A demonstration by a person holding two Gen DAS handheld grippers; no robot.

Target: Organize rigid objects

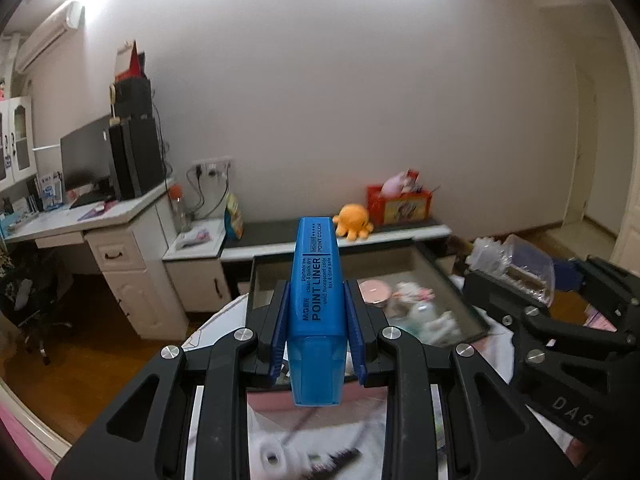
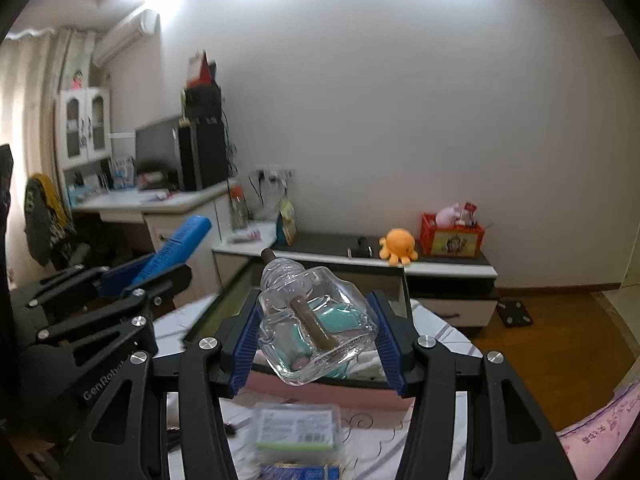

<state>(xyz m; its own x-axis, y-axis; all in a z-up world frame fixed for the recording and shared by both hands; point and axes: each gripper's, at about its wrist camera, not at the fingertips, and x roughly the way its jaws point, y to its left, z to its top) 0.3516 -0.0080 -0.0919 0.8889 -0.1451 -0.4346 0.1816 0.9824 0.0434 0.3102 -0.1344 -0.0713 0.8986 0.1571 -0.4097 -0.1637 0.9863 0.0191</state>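
Room: a bedroom or study with a white wall, a white desk carrying a monitor at the left, and a low cabinet along the wall; an orange plush octopus [image 2: 398, 247] and a red box [image 2: 452, 236] sit on the cabinet.
Bench: a round surface under a white patterned cloth [image 2: 440, 320], directly below both grippers, with loose items still scattered on it.
Tray: a dark-rimmed rectangular tray [image 1: 256, 280] on the bench ahead of the grippers, already holding several things, among them a pink round tin [image 1: 375, 292]; the rest are too blurred to name.
Left gripper: the left gripper [image 1: 316, 320] has its jaws clamped on a blue highlighter [image 1: 318, 292], held in the air above the near edge of the tray, its translucent cap end toward the camera.
Right gripper: the right gripper [image 2: 318, 328] has its jaws pressed on both sides of a clear glass bottle [image 2: 316, 320], tilted, neck away from the camera, with a brown stick inside; it is also in the air near the tray.
Leftover items: a clear plastic box with a label [image 2: 298, 426] lies on the cloth below the right gripper.
Progress: judged partway; some items are in the tray, two are in transit, and at least the box remains.
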